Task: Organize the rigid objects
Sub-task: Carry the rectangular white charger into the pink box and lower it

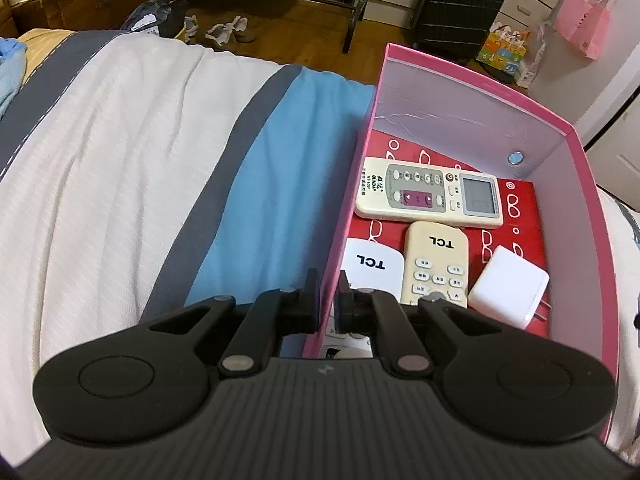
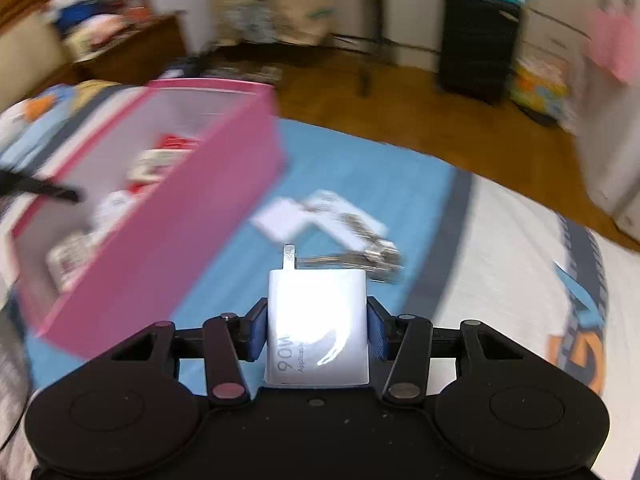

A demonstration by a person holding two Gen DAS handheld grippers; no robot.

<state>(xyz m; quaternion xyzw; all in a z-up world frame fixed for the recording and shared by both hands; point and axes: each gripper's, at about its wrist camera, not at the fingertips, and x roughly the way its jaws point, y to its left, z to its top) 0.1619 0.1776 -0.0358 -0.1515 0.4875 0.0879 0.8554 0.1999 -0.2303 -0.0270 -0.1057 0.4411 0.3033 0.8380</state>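
Pink cardboard fills our left view: the box (image 1: 404,92) sits on the striped bedspread (image 1: 132,152), near the bed's far edge by the wooden floor. Our left gripper (image 1: 329,292) pinches the box's near-left wall, one finger outside and one inside. Inside we see a cream remote (image 1: 430,192) lying crosswise at the far end, a second cream remote (image 1: 436,264) nearer us, a white remote (image 1: 370,266) against the left wall and a white charger (image 1: 508,290) by the right wall. Our right gripper (image 2: 318,330) clamps another white charger (image 2: 318,320), prongs forward, above the blue stripe just right of the box. More white chargers (image 2: 320,216) lie blurred beyond it.
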